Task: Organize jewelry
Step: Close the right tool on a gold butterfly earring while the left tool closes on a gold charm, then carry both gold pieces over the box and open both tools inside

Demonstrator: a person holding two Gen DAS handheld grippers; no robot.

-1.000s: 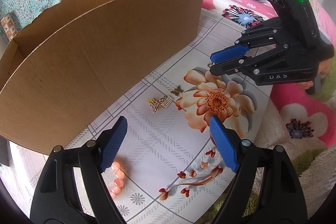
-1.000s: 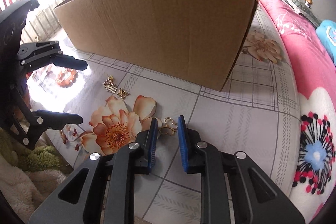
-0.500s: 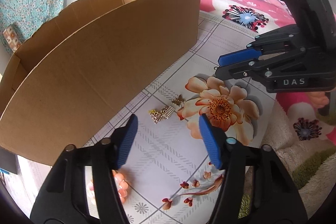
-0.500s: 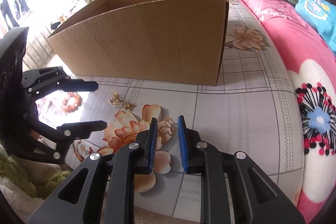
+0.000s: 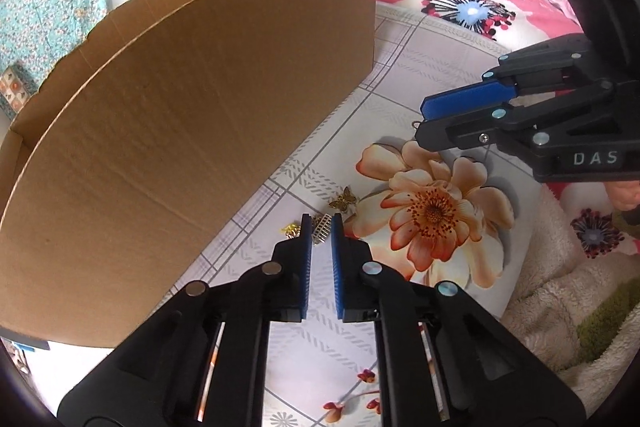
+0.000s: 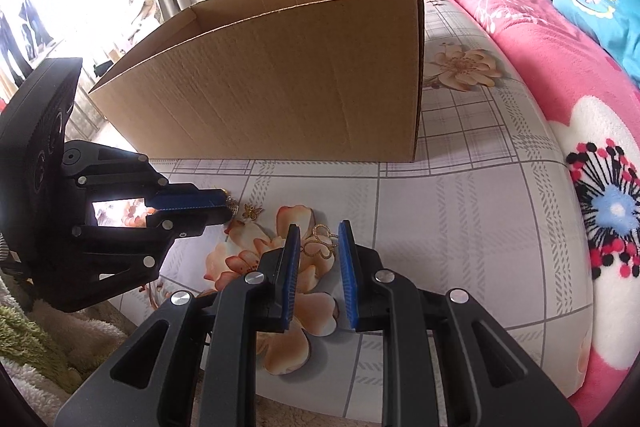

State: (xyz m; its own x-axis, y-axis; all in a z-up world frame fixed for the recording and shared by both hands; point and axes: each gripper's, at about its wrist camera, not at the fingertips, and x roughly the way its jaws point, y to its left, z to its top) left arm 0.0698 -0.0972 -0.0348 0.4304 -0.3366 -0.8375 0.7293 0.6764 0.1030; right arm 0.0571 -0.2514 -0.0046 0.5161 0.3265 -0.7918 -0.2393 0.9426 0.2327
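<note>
My left gripper (image 5: 321, 223) points down at the floral tabletop. Its jaws are closing, and a small gold comb clip (image 5: 322, 229) is pinched between the blue pads. The right wrist view shows that clip (image 6: 233, 207) sticking out of the left gripper's (image 6: 229, 209) tips. A gold butterfly charm (image 5: 343, 201) lies just beyond it, and a tiny gold piece (image 5: 291, 229) lies to its left. My right gripper (image 6: 319, 229) is shut on a gold heart-shaped wire ornament (image 6: 320, 245) above the printed flower. From the left wrist view, the right gripper (image 5: 420, 123) hovers at the right.
A large open cardboard box (image 6: 280, 87) stands on the table (image 6: 460, 227) right behind the jewelry, and its wall (image 5: 180, 127) fills the left. A pink flowered blanket (image 6: 560, 47) borders the table on the right. Fluffy fabric (image 5: 560, 307) lies at the near edge.
The left jaws have closed from wide open to a narrow gap around the gold comb clip, moving in toward it. The right gripper kept its grip while rolling.
</note>
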